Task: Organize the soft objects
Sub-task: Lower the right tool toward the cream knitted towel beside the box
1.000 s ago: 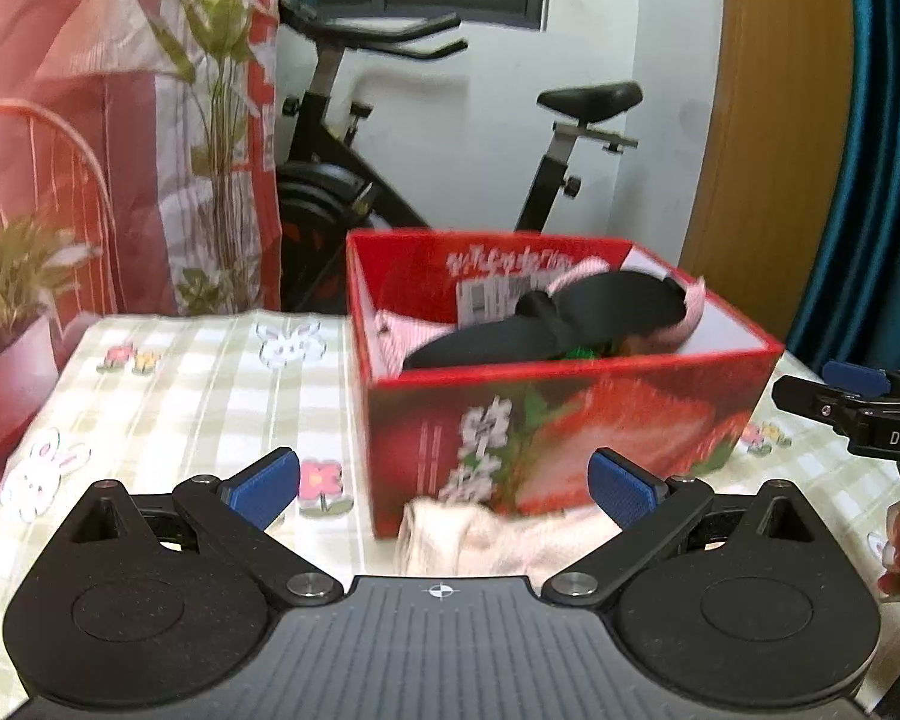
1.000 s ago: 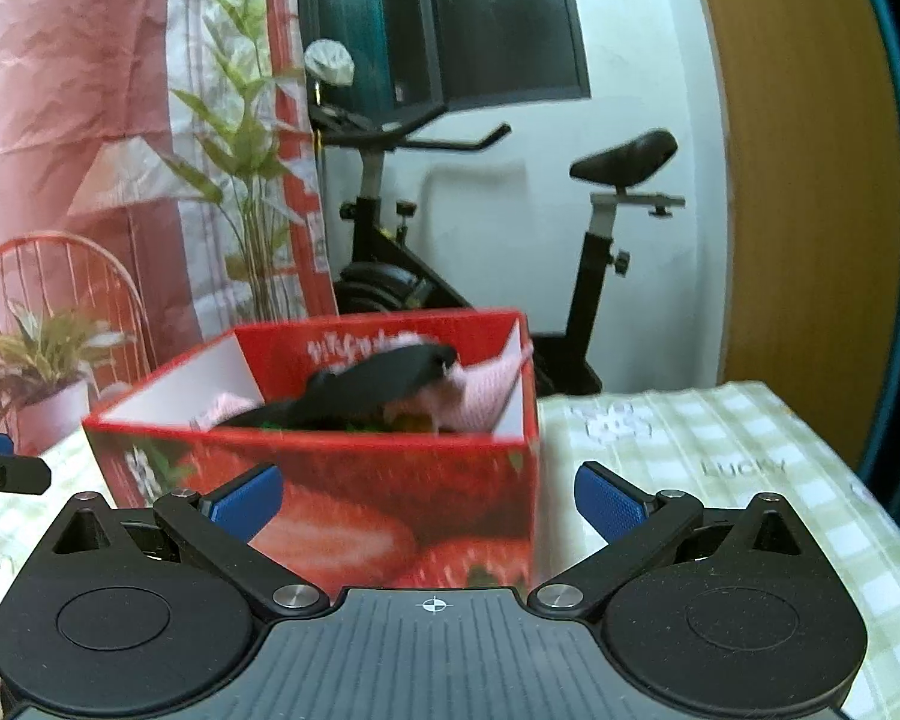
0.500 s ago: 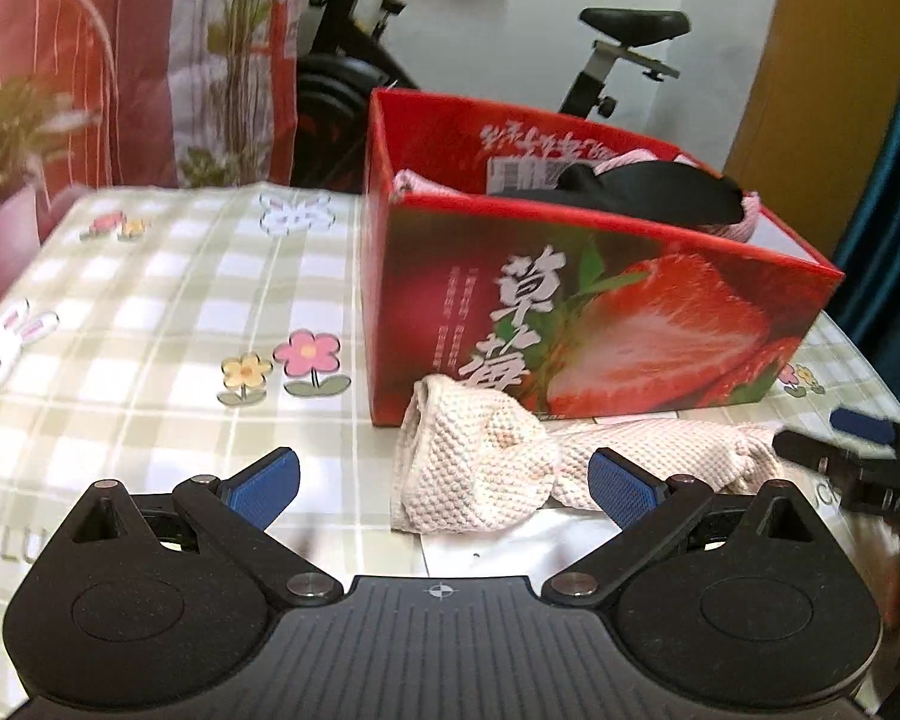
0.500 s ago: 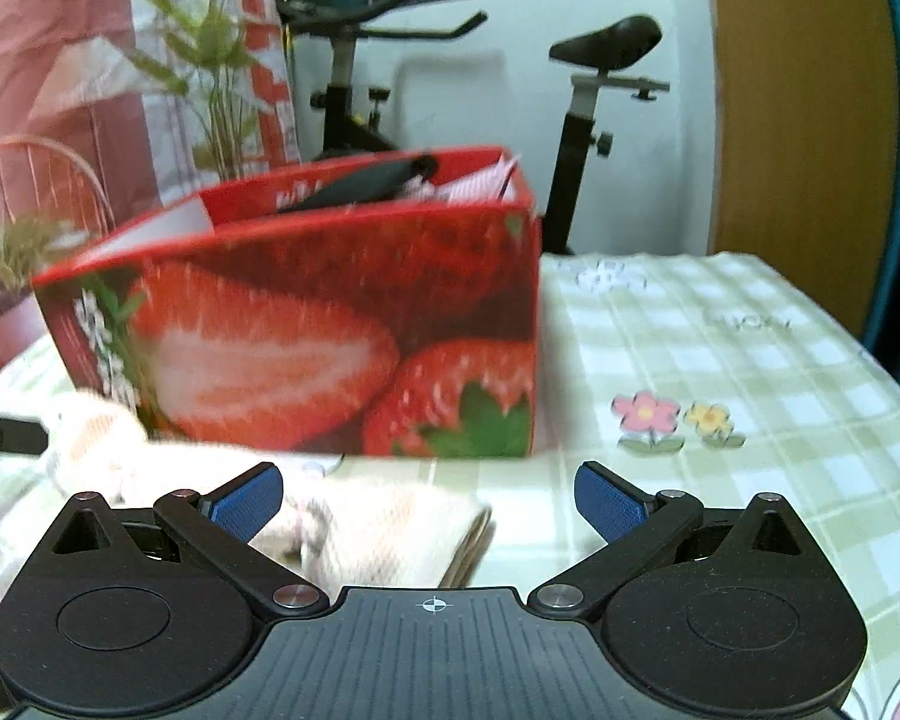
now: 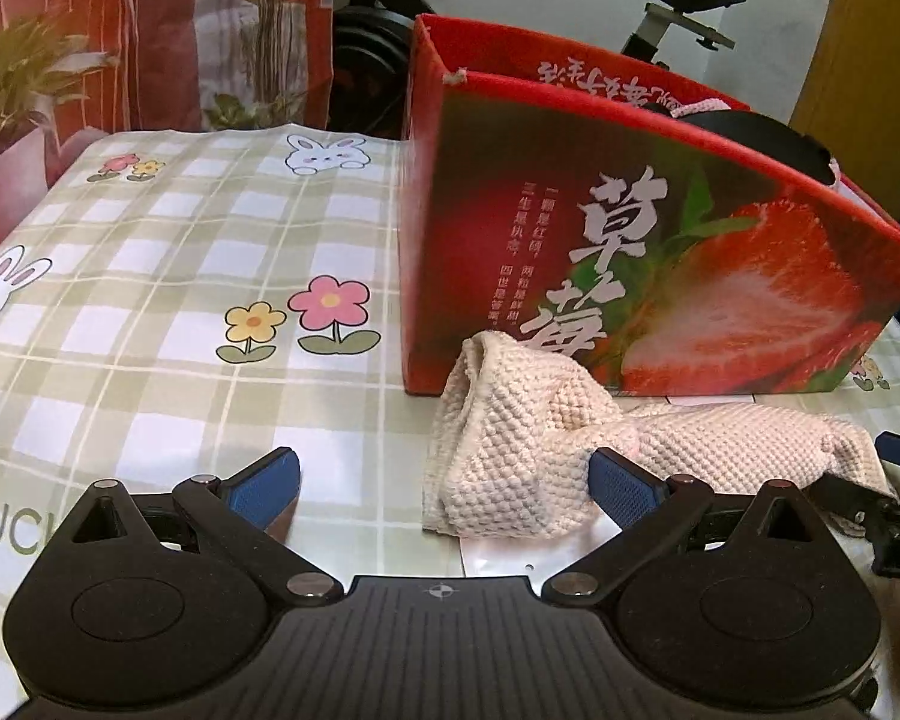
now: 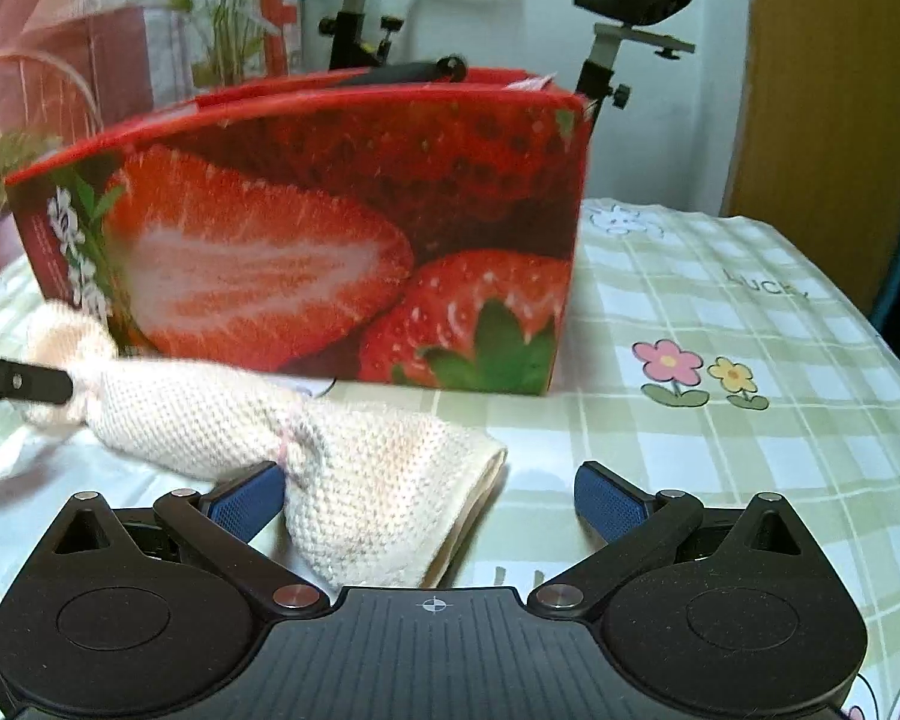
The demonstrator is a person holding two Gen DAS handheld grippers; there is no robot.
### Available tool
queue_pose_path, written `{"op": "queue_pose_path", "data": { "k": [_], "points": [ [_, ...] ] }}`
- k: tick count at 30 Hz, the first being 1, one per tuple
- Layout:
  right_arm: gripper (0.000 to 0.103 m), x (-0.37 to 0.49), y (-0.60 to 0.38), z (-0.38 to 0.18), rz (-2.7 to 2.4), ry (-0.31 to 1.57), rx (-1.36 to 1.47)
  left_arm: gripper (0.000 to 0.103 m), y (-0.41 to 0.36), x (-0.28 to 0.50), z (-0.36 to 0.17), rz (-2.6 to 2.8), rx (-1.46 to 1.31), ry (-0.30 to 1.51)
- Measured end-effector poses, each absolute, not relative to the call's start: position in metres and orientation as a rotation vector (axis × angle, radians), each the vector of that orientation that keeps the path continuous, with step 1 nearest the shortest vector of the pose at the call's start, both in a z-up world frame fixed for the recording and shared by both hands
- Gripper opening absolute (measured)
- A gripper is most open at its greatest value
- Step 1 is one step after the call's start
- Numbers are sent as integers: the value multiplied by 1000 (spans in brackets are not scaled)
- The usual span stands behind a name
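A cream knitted cloth (image 5: 528,438) lies bunched on the checked tablecloth in front of a red strawberry box (image 5: 660,276). My left gripper (image 5: 444,483) is open, its jaws low at the cloth's left end. My right gripper (image 6: 429,498) is open, with the cloth's right end (image 6: 384,480) between its jaws. The box (image 6: 330,228) holds a black soft item (image 5: 750,132) and pink fabric, mostly hidden by its wall. The left gripper's finger (image 6: 18,381) shows at the left in the right wrist view.
The checked tablecloth (image 5: 180,300) with flower and rabbit prints covers the table. An exercise bike (image 6: 510,12), potted plants (image 5: 24,72) and a red patterned curtain stand behind the table. A white sheet (image 5: 498,558) lies under the cloth.
Both grippers have dropped from box-top height to the table and moved close to the cream cloth, one at each end. Both stay open.
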State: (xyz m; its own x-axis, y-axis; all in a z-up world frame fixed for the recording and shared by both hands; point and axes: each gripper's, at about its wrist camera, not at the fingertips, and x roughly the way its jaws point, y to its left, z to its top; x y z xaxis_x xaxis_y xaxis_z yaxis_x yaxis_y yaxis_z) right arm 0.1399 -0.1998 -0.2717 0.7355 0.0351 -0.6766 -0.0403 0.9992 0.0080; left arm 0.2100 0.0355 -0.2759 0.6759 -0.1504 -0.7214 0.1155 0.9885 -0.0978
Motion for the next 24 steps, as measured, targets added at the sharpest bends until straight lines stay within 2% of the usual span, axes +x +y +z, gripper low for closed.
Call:
{"op": "queue_pose_path", "data": {
  "k": [14, 20, 22, 24],
  "points": [
    [103, 143, -192, -276, 51, 758, -41, 103, 32, 210, -282, -145, -11, 795],
    [103, 143, -193, -277, 61, 757, -36, 103, 36, 220, -276, -166, -26, 852],
    [102, 141, -195, -276, 72, 749, -19, 99, 40, 221, -272, -177, -59, 858],
    [97, 138, -196, -275, 93, 735, -2, 85, 42, 218, -268, -208, -84, 849]
  ]
}}
